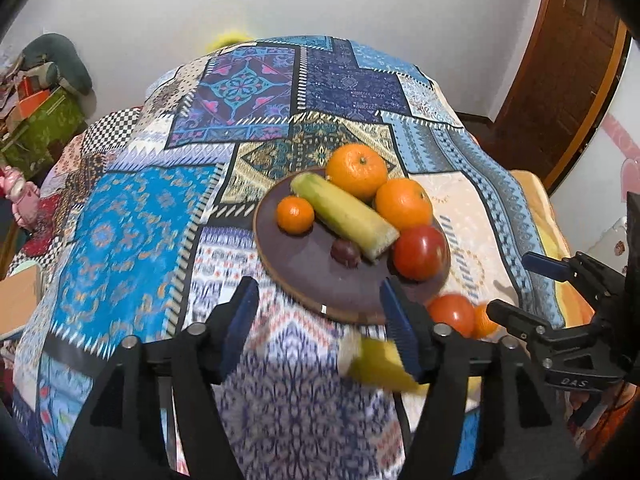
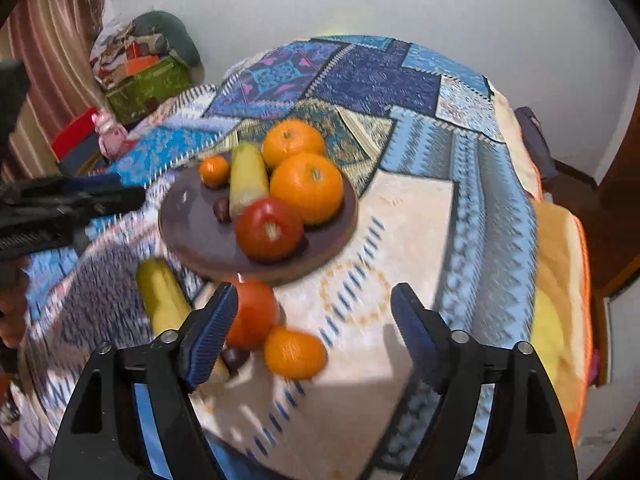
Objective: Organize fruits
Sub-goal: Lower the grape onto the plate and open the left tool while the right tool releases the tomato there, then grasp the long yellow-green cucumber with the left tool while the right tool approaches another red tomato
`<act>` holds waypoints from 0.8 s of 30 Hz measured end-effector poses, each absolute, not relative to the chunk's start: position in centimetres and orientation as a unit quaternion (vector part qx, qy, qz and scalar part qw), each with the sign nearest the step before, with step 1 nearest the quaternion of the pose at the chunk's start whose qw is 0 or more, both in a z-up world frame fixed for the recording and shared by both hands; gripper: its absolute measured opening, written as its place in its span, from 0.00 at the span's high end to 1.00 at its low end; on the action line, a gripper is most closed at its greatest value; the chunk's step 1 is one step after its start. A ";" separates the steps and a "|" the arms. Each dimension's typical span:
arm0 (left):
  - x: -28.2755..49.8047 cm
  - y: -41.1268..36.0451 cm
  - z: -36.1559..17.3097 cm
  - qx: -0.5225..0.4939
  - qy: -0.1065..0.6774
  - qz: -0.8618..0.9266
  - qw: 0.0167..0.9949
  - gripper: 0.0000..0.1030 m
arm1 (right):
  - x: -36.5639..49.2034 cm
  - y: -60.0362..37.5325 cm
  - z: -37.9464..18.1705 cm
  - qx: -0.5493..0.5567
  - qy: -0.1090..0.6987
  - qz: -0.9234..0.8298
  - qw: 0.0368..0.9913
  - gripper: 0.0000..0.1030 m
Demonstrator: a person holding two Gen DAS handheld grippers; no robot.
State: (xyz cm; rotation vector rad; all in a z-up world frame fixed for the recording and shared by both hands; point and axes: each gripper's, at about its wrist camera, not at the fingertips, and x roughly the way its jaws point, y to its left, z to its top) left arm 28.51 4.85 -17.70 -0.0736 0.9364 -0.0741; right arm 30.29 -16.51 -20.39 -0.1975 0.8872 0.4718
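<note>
Fruits are split between a round brown plate [image 2: 192, 236] and the patchwork cloth [image 1: 132, 232] that covers the table. On the plate lie two large oranges [image 2: 307, 188], a small orange [image 2: 214, 171], a yellow-green piece shaped like a corn cob [image 2: 248, 182], a red tomato [image 2: 269, 229] and a small dark fruit [image 2: 222, 210]. The corn-like piece lies in the middle of the plate, with the small orange on one side of it and the two large oranges on the other.

Just off the plate's near edge, on the cloth, sit a second tomato [image 2: 256, 314], a small orange on the cloth [image 2: 294, 354] touching it, another dark fruit [image 2: 235, 358] and a second yellow piece [image 2: 164, 300].

The left claw [image 1: 320, 316] has its jaws apart with nothing between them; in its own view the loose yellow piece shows blurred beside its right finger. The right claw [image 2: 314, 332] is also spread apart and grips nothing; the loose tomato shows just past its left finger, and the small orange on the cloth lies in the gap between the fingers, untouched. Both views are smeared with motion blur near the claws.
</note>
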 end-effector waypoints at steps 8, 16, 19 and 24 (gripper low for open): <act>25.0 3.7 -19.3 -0.053 0.480 -0.043 0.874 0.31 | 28.2 -16.1 -22.2 -0.133 0.435 0.230 0.860 0.23; 24.1 1.4 -20.4 -0.053 0.492 -0.053 0.867 0.27 | 28.6 -15.8 -23.0 -0.120 0.453 0.244 0.849 0.22; 24.5 0.9 -20.6 -0.066 0.496 -0.052 0.864 0.22 | 27.9 -15.3 -23.0 -0.117 0.446 0.257 0.849 0.22; 25.7 0.4 -21.8 -0.077 0.508 -0.041 0.857 0.21 | 27.3 -14.4 -23.1 -0.113 0.445 0.275 0.845 0.22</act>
